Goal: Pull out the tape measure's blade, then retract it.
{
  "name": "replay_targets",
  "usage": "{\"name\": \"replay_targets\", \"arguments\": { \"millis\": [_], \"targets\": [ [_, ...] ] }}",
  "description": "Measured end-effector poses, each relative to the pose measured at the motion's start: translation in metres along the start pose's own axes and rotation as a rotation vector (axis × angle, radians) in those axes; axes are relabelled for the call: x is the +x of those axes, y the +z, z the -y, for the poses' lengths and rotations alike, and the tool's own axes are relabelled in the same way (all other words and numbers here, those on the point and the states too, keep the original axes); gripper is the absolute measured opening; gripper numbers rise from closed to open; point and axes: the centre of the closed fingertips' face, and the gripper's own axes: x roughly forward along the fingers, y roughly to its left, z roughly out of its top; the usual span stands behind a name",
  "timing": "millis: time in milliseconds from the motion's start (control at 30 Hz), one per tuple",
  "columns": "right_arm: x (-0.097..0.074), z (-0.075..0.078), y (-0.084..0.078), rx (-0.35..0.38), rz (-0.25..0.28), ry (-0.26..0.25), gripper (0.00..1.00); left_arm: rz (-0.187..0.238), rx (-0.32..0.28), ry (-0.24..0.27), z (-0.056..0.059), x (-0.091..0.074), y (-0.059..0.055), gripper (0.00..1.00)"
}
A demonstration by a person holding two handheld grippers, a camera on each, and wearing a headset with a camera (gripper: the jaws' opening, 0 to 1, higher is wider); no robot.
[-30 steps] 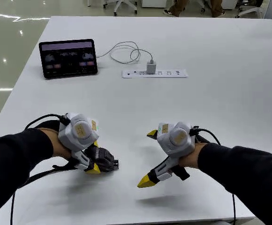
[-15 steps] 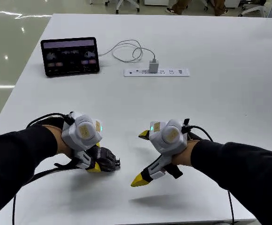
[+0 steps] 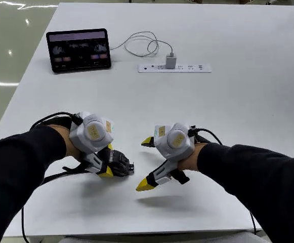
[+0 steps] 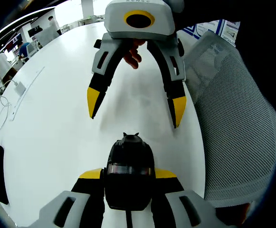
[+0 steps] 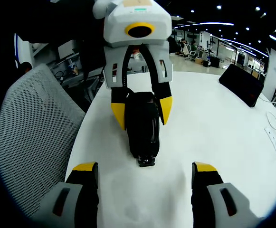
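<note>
A black tape measure rests low over the white table with my left gripper shut on its body. In the left gripper view the case sits between the yellow tips, and my right gripper faces it, open. In the right gripper view the tape measure points its blade tab toward my right gripper, whose fingers stand wide on either side of the tab without touching it. In the head view my right gripper hovers just right of the case. No blade is drawn out.
A tablet stands at the far left of the table. A power strip with a plugged charger and a looped white cable lies behind. A grey mesh chair sits at the near table edge, close to both grippers.
My right gripper has moved left, closer to the tape measure, still open. The left gripper keeps its hold in place. The head camera has tilted, shifting the whole picture.
</note>
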Motion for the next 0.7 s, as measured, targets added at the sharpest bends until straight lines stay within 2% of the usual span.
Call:
{"name": "replay_targets", "arguments": {
  "millis": [200, 533, 600, 700],
  "targets": [
    [0.004, -0.002, 0.005, -0.025, 0.004, 0.021, 0.6, 0.005, -0.005, 0.002, 0.001, 0.0, 0.001, 0.34],
    [0.014, 0.002, 0.002, -0.055, -0.018, 0.02, 0.4, 0.029, -0.011, 0.004, 0.002, -0.001, 0.002, 0.34],
    [0.016, 0.004, 0.004, -0.061, -0.013, 0.005, 0.35, 0.039, -0.017, 0.007, 0.002, -0.001, 0.002, 0.34],
    [0.02, 0.003, 0.004, -0.067, -0.015, 0.016, 0.33, 0.052, -0.025, 0.006, 0.002, -0.001, 0.002, 0.34]
  ]
}}
